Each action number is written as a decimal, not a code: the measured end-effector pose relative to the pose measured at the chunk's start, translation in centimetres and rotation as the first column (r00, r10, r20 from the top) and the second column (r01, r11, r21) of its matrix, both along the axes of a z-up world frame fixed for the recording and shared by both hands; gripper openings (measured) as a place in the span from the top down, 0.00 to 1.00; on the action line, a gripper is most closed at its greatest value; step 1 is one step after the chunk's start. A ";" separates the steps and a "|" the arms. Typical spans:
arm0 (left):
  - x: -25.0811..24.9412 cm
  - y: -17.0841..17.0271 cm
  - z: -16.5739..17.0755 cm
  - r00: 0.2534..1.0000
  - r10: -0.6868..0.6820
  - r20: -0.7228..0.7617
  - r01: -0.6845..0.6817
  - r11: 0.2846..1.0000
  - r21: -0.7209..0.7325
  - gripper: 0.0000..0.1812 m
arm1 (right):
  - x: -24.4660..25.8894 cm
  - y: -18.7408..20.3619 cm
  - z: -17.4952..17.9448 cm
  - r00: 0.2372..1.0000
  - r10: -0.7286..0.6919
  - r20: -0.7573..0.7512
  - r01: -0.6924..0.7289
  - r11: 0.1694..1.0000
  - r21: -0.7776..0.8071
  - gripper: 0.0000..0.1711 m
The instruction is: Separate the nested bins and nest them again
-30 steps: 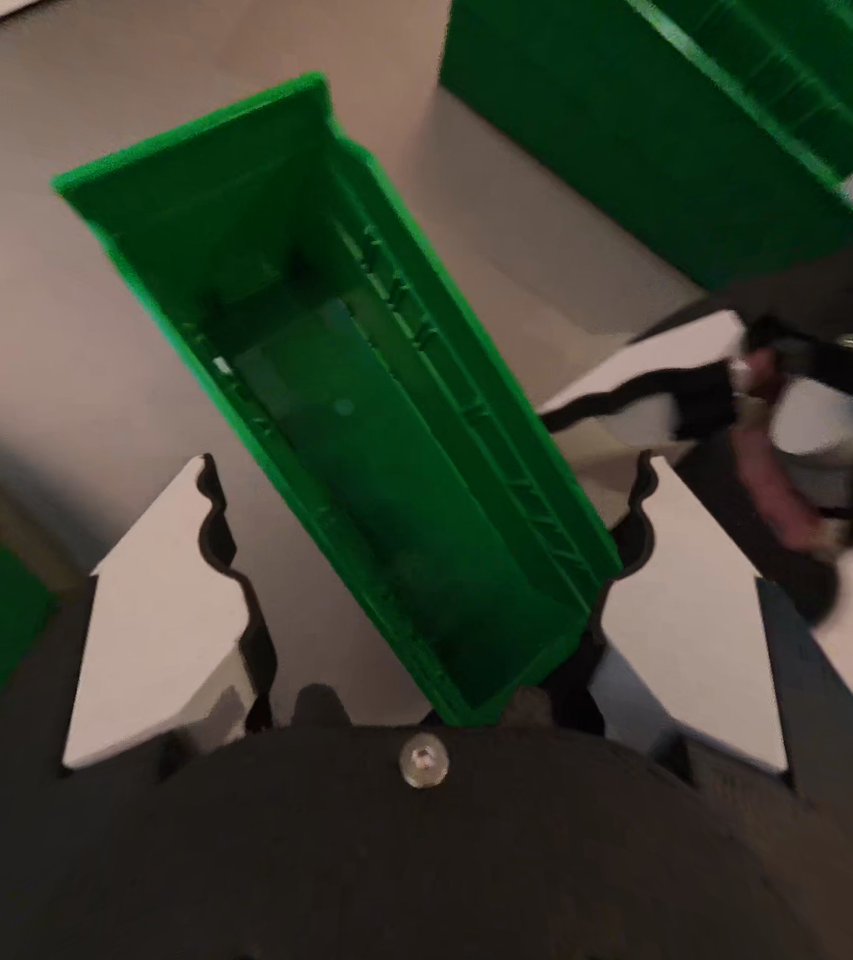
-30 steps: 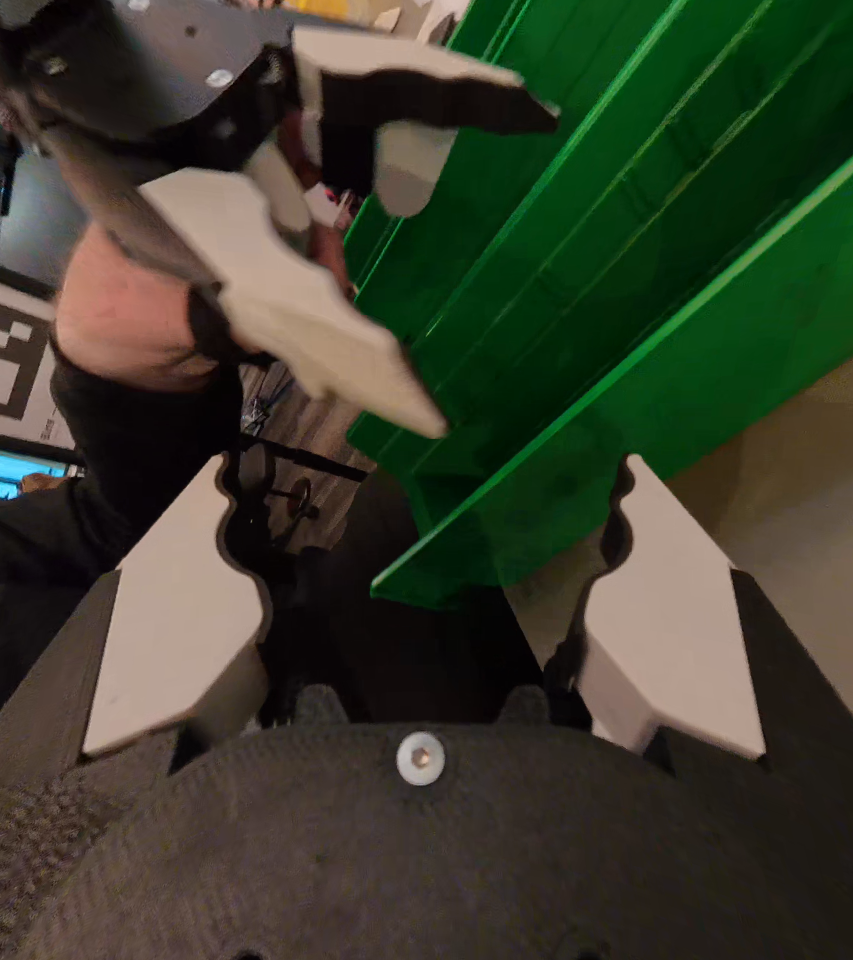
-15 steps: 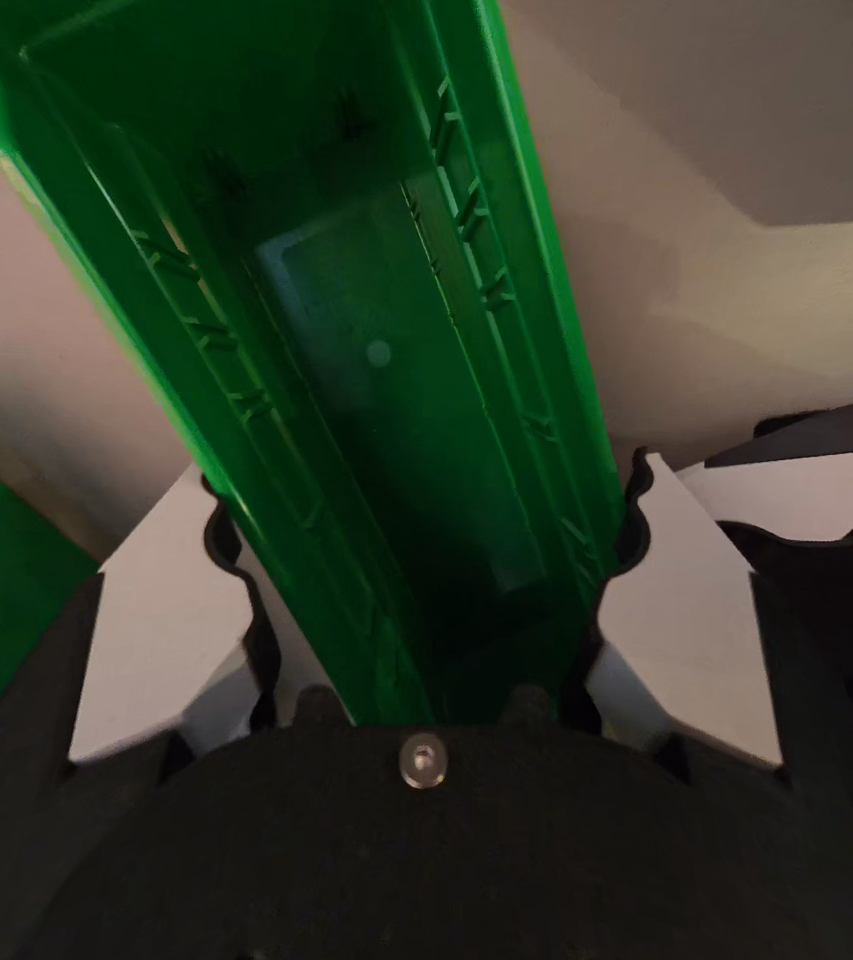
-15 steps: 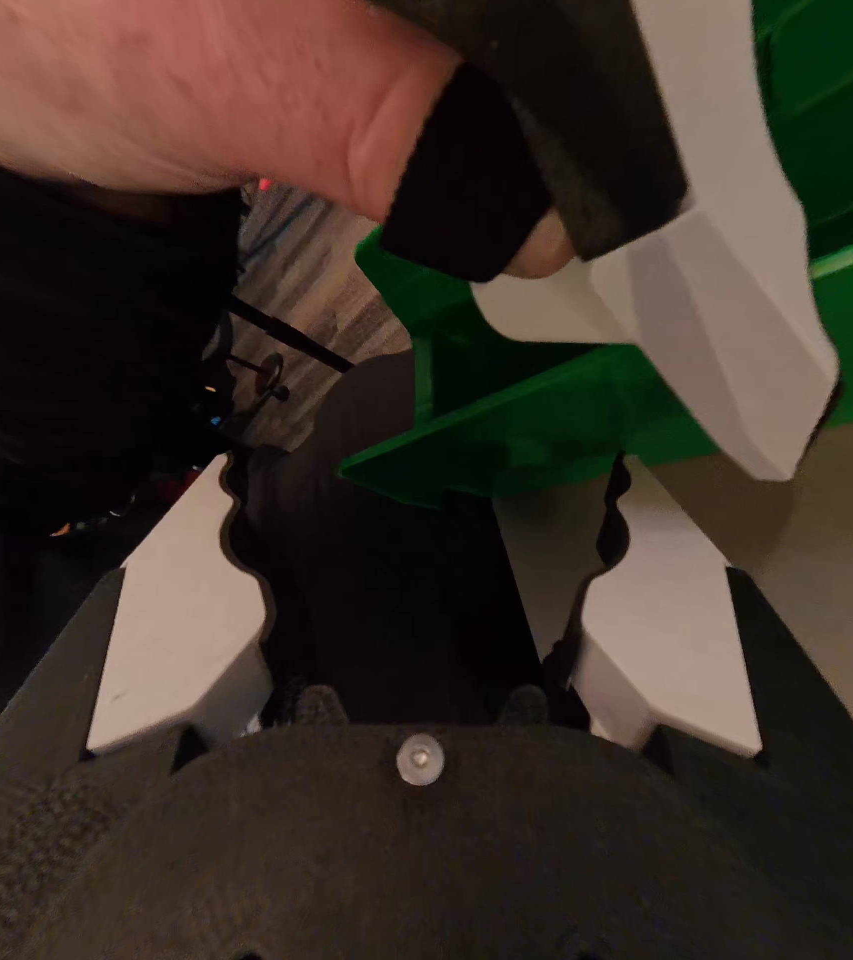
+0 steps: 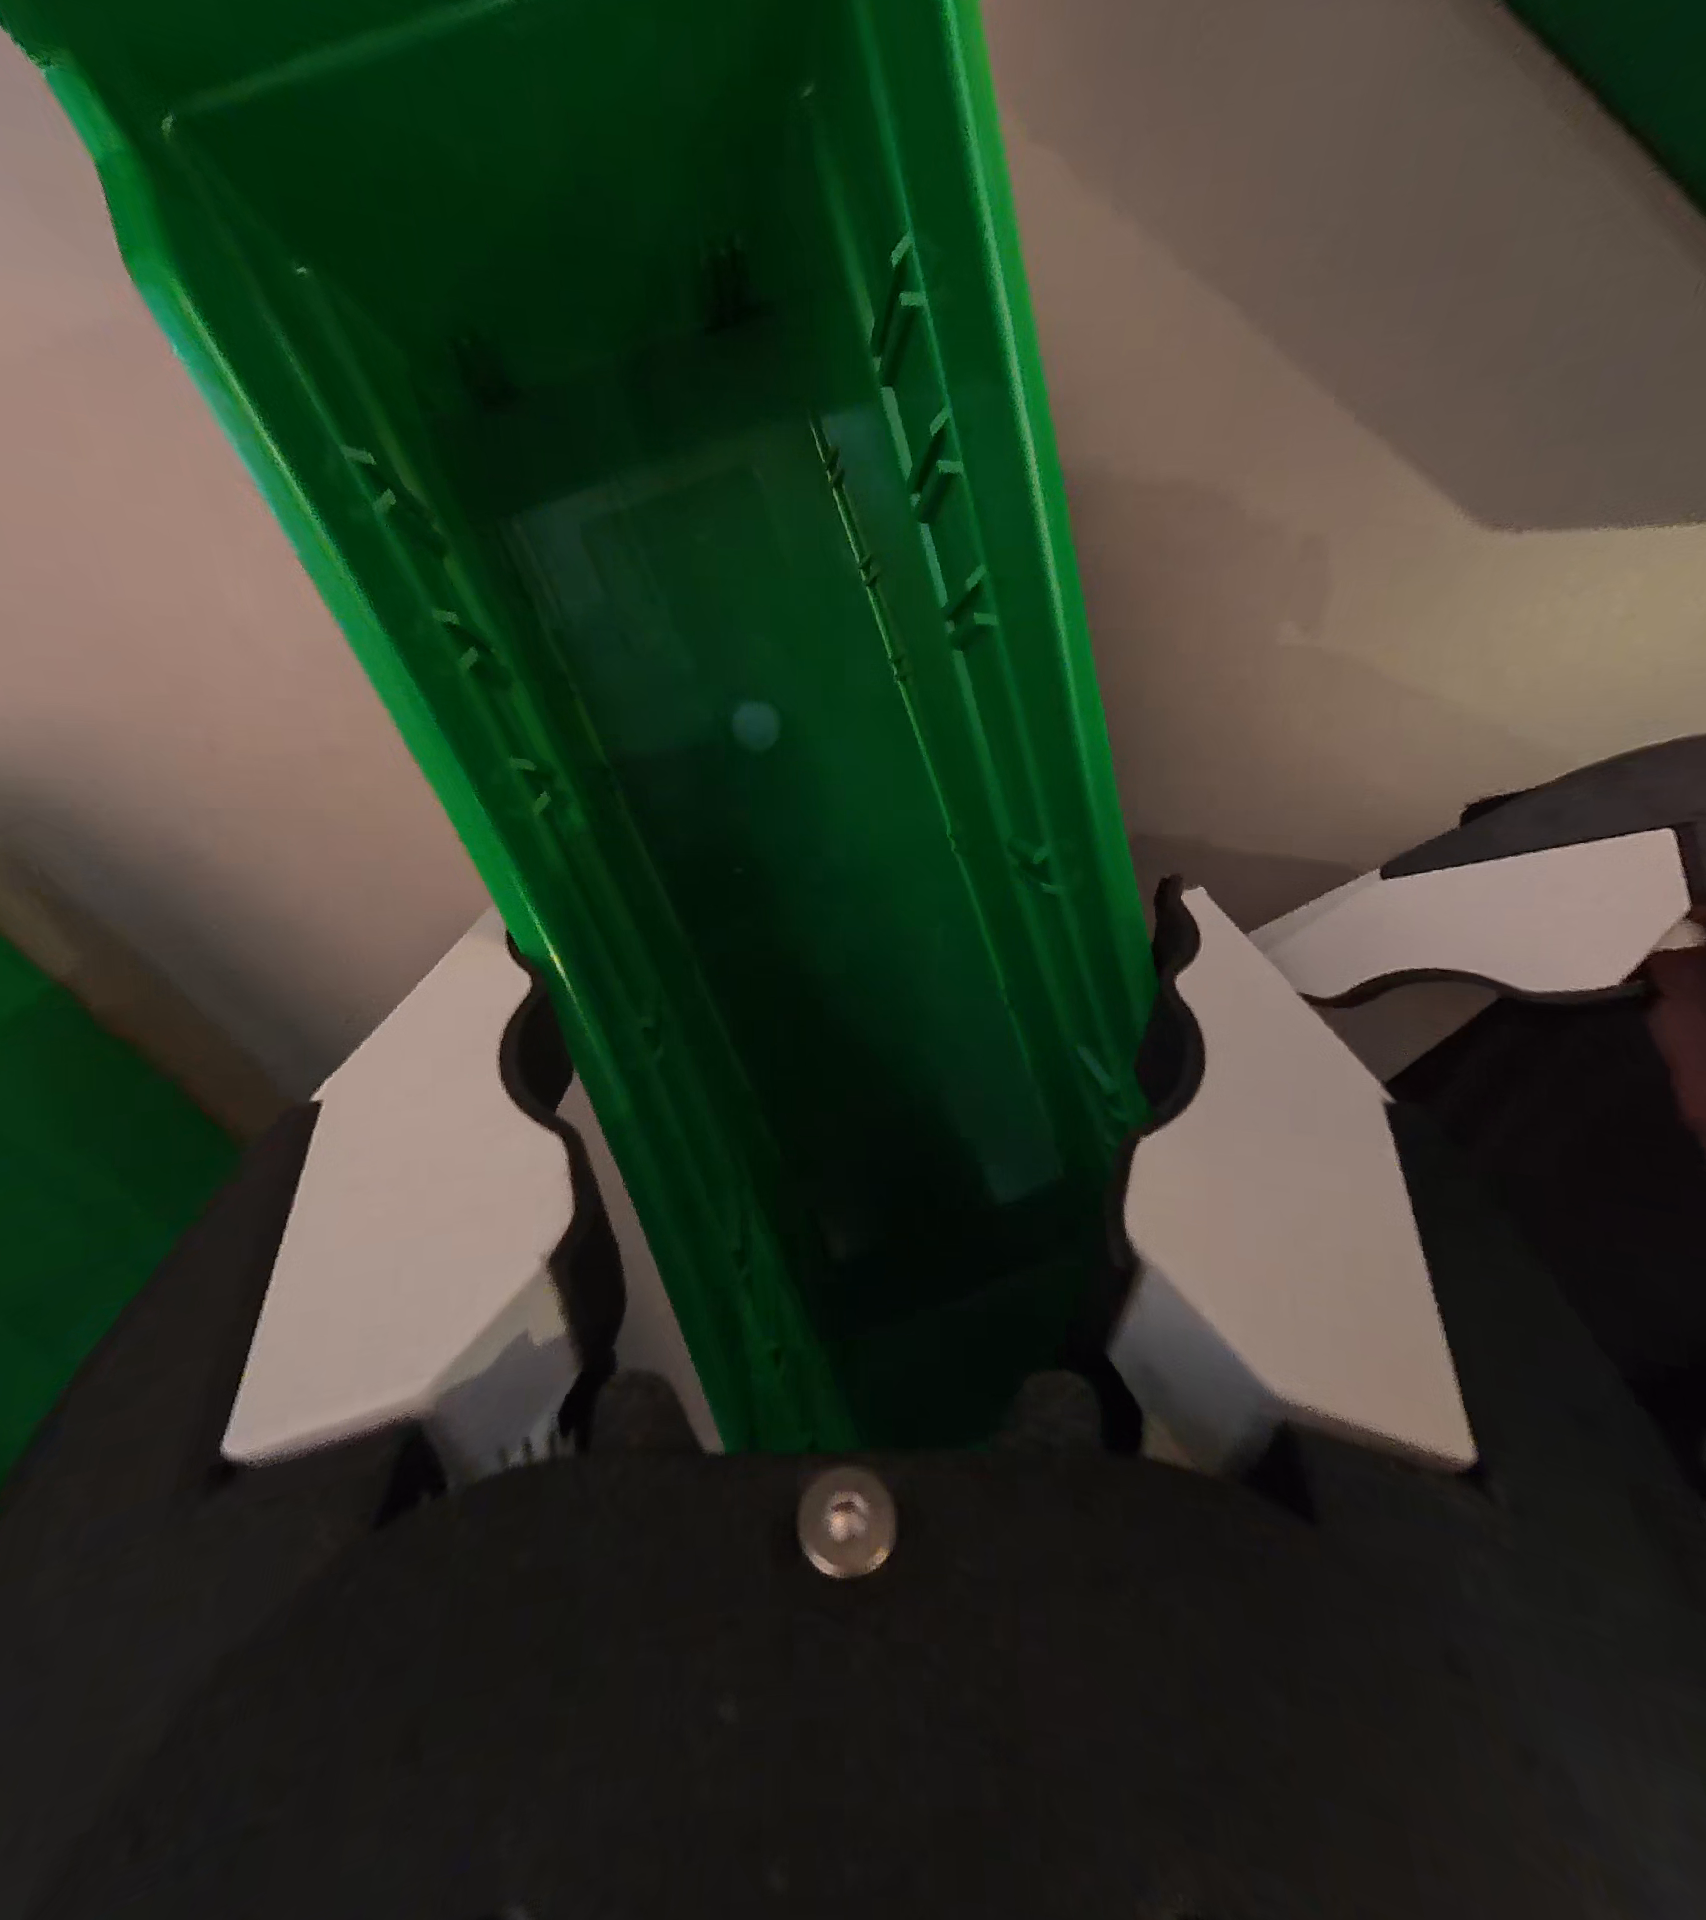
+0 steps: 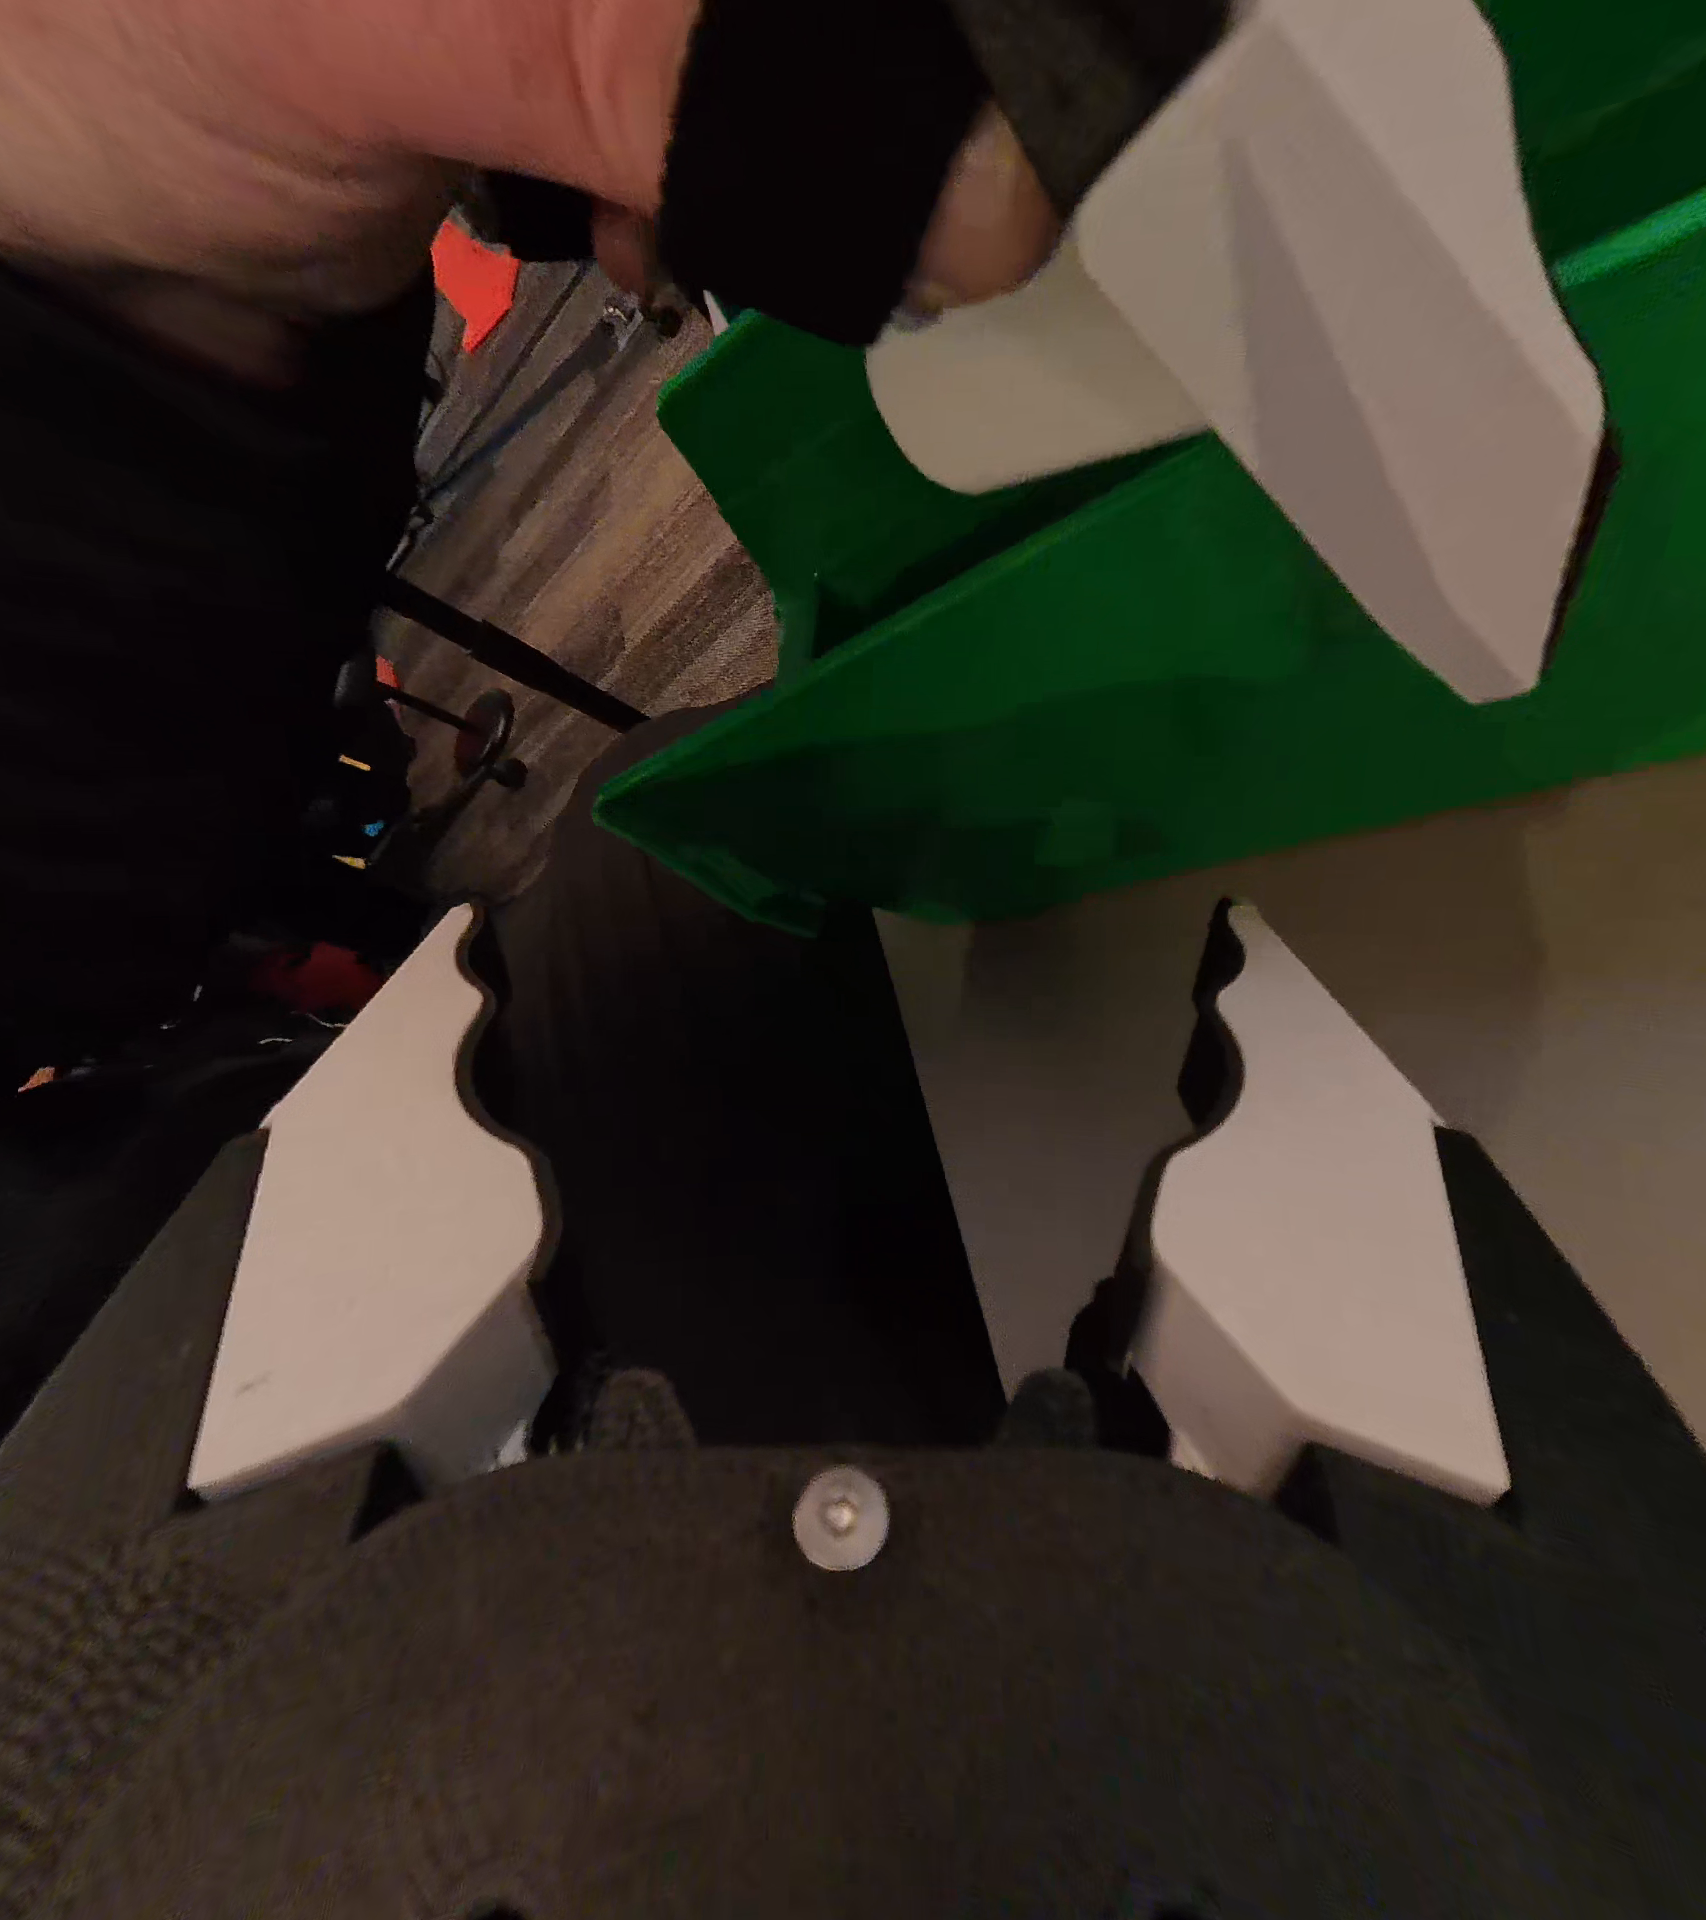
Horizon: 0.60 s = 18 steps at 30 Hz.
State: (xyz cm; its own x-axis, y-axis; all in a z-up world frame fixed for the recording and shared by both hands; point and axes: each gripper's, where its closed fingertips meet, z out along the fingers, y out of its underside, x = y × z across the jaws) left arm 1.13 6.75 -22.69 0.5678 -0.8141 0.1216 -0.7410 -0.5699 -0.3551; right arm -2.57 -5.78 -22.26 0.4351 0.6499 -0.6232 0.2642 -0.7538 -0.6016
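Between the fingers of my left hand-held gripper sits the narrow green bin, near end deep in the jaws, both pads seemingly touching its walls; whether they truly pinch it I cannot tell. I'd keep it level and aligned over the worktop. My right hand-held gripper is spread and empty. Neighbouring green bins run out of frame.

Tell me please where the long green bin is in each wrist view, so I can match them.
Left wrist view: the green bin runs from top centre down between the fingers of the left gripper.
Right wrist view: the bin is upper right, near end pointing left.
Shared landmark: that gripper's white finger against the bin's side.
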 end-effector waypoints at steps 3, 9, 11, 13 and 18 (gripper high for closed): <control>0.0 0.5 0.7 1.000 0.011 0.028 -0.011 1.000 0.010 0.39 | 0.4 0.4 -0.1 1.000 -0.014 -0.003 0.014 1.000 -0.004 0.26; 0.7 1.9 5.9 0.994 -0.013 0.104 0.012 1.000 0.016 0.40 | 0.9 0.8 -0.2 0.999 -0.022 -0.025 0.021 0.999 -0.034 0.28; 0.1 2.7 8.9 0.991 -0.014 0.133 0.007 0.999 0.050 0.40 | 1.0 0.9 -0.3 0.999 -0.026 -0.024 0.025 0.999 -0.034 0.28; -1.3 3.5 12.0 0.987 0.002 0.159 -0.016 0.996 0.088 0.39 | 1.1 1.0 -0.3 0.999 -0.029 -0.021 0.029 0.999 -0.034 0.29; -8.9 5.4 16.7 0.978 0.133 0.161 -0.158 0.975 0.156 0.38 | 1.0 0.9 -0.4 0.999 -0.023 -0.027 0.021 0.999 -0.044 0.30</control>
